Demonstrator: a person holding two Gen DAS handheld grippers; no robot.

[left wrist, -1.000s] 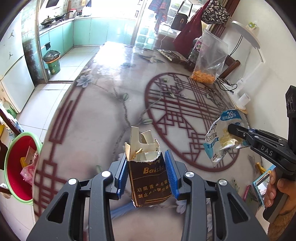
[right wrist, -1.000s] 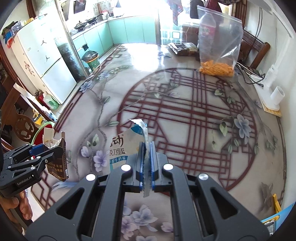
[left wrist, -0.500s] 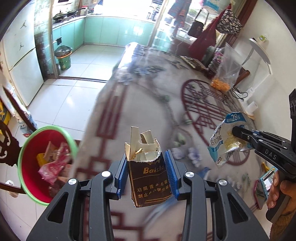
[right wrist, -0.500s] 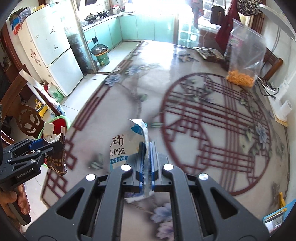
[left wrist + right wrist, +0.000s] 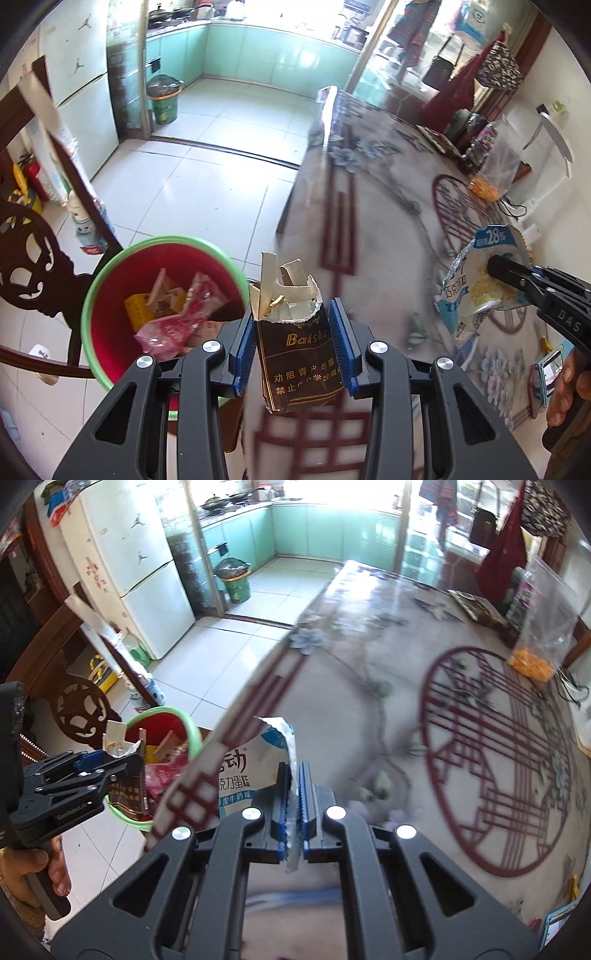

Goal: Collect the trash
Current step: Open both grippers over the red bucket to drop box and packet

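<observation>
Torn dark brown cigarette pack [image 5: 295, 350] squeezed between blue pads of left gripper [image 5: 293, 347], held upright in air by counter [image 5: 388, 229] edge. Red bucket with green rim [image 5: 110, 280] seen on floor just left of pack, pink and yellow wrappers inside. Crumpled white and blue snack wrapper [image 5: 255, 771] pinched tight in right gripper [image 5: 293, 805], held above flower-patterned counter. Clear bag with orange snacks [image 5: 543, 627] seen far back.

Patterned tabletop [image 5: 388, 716] in view, red lattice circle on it; a clear bag of orange snacks [image 5: 535, 642] stands near its far right edge, a dark packet [image 5: 474, 605] lying near the far edge.

On the tiled floor [image 5: 192, 177], off the table's left edge, a red bin with green rim [image 5: 94, 295] holds wrappers.
</observation>
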